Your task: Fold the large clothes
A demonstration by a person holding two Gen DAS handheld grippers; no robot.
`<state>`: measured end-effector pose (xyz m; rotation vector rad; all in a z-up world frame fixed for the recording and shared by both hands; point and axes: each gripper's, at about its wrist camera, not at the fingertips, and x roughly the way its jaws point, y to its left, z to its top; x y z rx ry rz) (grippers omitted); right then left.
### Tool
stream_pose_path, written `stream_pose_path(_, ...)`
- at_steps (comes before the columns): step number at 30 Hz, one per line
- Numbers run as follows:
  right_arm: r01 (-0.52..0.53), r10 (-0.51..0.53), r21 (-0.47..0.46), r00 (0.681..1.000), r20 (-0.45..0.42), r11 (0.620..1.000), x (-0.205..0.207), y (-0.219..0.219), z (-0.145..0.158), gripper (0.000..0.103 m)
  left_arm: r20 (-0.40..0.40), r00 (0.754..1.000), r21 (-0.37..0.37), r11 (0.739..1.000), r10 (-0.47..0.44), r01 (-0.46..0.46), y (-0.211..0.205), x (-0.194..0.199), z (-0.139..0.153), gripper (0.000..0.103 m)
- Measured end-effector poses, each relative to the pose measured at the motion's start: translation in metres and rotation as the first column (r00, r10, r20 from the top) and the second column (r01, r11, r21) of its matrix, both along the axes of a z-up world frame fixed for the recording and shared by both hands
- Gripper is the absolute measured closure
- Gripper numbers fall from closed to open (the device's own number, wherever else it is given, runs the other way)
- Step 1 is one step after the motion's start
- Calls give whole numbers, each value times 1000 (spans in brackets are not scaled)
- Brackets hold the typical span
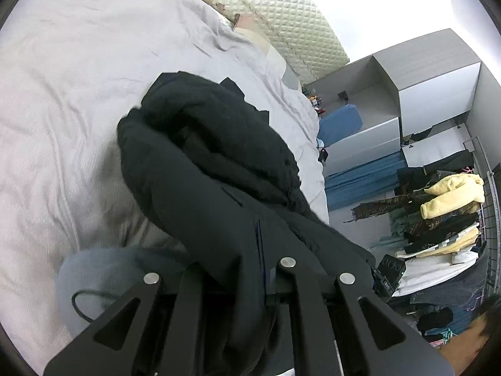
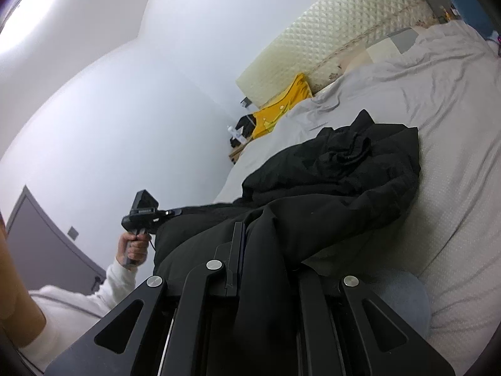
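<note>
A large black garment [image 1: 213, 163] lies bunched on the white bed sheet [image 1: 62, 94]; it also shows in the right wrist view [image 2: 338, 188]. My left gripper [image 1: 241, 269] is shut on the garment's near edge, and the cloth drapes over its fingers. My right gripper [image 2: 263, 269] is shut on another part of the near edge, with cloth hanging between its fingers. The left gripper's handle [image 2: 141, 216], held in a hand, shows at the left of the right wrist view, at the garment's far side.
A quilted cream headboard [image 1: 281, 22] stands at the bed's end with a yellow cloth [image 2: 278, 109] beside it. Right of the bed are grey shelves [image 1: 422, 94], blue fabric [image 1: 360, 181] and a rack of piled clothes [image 1: 444, 219]. A grey-blue cushion [image 2: 404, 300] lies near the grippers.
</note>
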<state>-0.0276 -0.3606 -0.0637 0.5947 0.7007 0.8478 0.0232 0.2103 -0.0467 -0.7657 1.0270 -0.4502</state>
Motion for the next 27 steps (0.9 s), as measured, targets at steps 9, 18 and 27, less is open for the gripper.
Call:
stream_pose_path(9,99,-98,39,995,-16,994,59,-13,20,95,17,999,50,998,36,-37,-3,44,26,94)
stream_pose_path(18,202,-190,84,972,-139,976,162,-21,12,95,23,994,126,986,104,-106,8,111,33,94)
stream_pose_path(27,302,-279,48,920,-275,952,254,-16,-7,95,6,987,336,929,163,-156,-8,182,26,91)
